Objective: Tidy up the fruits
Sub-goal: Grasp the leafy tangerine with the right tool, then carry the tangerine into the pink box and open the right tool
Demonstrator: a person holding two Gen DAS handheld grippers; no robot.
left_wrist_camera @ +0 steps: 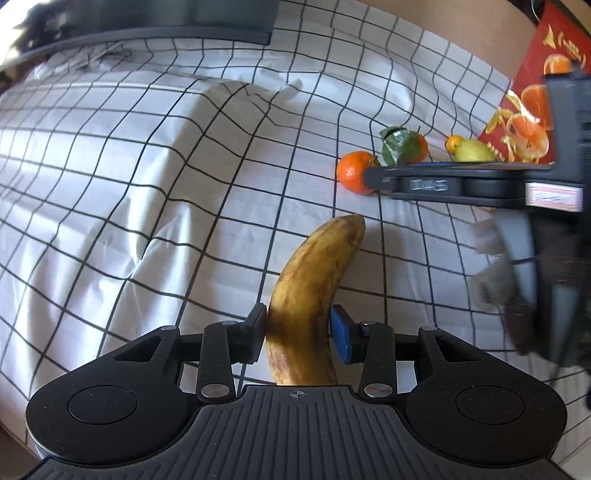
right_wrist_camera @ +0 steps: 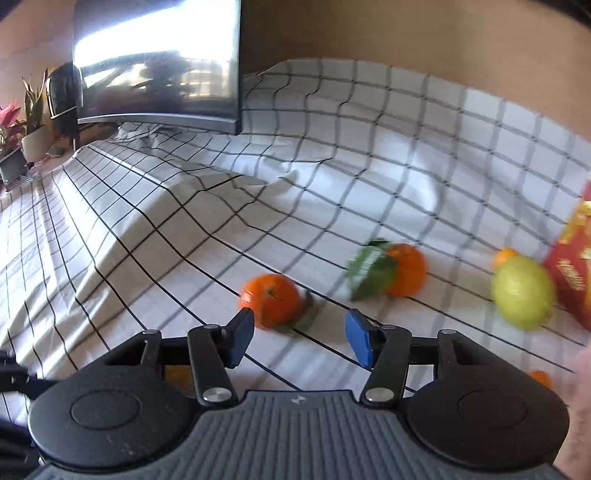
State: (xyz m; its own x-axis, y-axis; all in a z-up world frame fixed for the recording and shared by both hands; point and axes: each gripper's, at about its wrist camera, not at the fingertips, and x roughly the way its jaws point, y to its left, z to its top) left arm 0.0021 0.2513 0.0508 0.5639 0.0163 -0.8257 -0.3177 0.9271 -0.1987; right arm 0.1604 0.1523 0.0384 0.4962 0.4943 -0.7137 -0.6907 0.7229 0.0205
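In the left wrist view, a white cloth with a black grid (left_wrist_camera: pixel 147 184) is seen spread over the desk, with a dark monitor base (left_wrist_camera: pixel 207 29) at the far left edge. At centre, a brown-spotted banana (left_wrist_camera: pixel 314 280) is clamped across its lower half by the left claw (left_wrist_camera: pixel 297 328), both pads pressed against its sides and its tip pointed away from the camera. Further right, a mandarin (left_wrist_camera: pixel 352 171) is seen lying on the cloth, then a leafy mandarin (left_wrist_camera: pixel 406 146), then a green-yellow lemon (left_wrist_camera: pixel 472 151) with a small orange fruit (left_wrist_camera: pixel 453 143) just behind it. A red box printed with oranges (left_wrist_camera: pixel 532 92) is propped at the far right, partly hidden by the right claw's body.

In the right wrist view, a monitor (right_wrist_camera: pixel 159 62) is seen at upper left. The right claw (right_wrist_camera: pixel 299 336) is held released and empty, its blue pads spread apart just short of the mandarin (right_wrist_camera: pixel 271 299). The leafy mandarin (right_wrist_camera: pixel 404 269), lemon (right_wrist_camera: pixel 522 291) and red box (right_wrist_camera: pixel 572 269) follow to the right.
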